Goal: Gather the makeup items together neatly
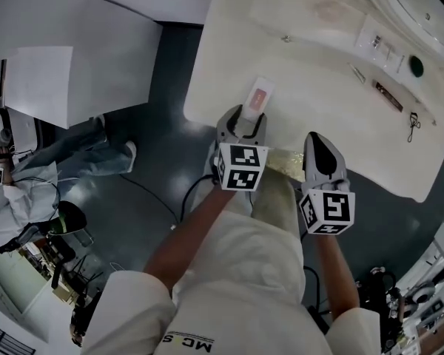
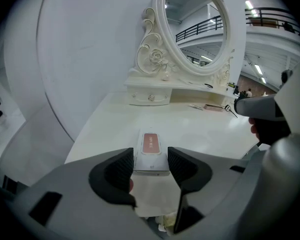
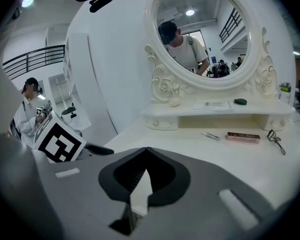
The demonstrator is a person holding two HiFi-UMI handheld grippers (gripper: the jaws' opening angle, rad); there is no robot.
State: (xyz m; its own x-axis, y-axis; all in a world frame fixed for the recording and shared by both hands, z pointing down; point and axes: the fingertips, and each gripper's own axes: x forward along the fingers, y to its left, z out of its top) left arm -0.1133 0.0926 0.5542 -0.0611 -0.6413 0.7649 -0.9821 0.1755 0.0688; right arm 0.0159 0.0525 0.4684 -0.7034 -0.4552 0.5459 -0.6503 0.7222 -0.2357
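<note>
I've got the white box [image 2: 151, 144] with the pink label pinched at its near end in my left gripper [image 2: 151, 160], over the table's [image 1: 229, 72] front edge. Beside it, my right gripper [image 3: 146, 153] is closed and empty.

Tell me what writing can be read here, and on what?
"07": near end of the white box.
Pink label on that box: too blurred.
Print on the person's clothing: upside down, cut off, not readable.
Print on the brown case: too small.
</note>
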